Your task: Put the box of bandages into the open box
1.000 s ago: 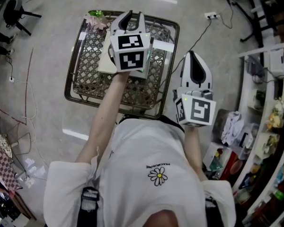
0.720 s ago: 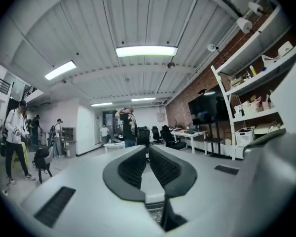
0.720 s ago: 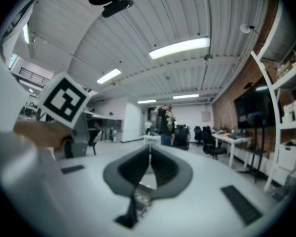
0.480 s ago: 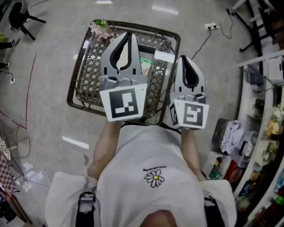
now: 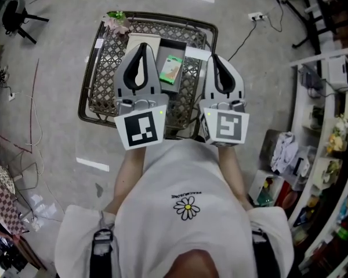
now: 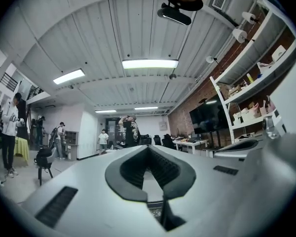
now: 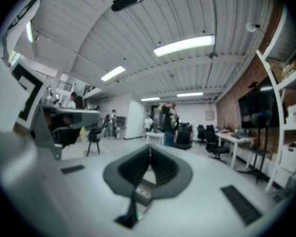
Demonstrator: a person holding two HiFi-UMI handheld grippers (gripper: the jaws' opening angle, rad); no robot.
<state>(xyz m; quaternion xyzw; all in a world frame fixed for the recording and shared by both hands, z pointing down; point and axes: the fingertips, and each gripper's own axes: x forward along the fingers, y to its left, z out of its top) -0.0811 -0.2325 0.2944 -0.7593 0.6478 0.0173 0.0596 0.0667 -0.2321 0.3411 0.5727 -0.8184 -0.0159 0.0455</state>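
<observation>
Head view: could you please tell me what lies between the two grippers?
The bandage box, lying in the open box, as the head view shows.

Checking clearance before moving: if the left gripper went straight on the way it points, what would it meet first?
Nothing close, it seems: the left gripper points level into the open room, probably passing above the dark wire basket.

Print on bandage box [image 5: 173,69] illegible
</observation>
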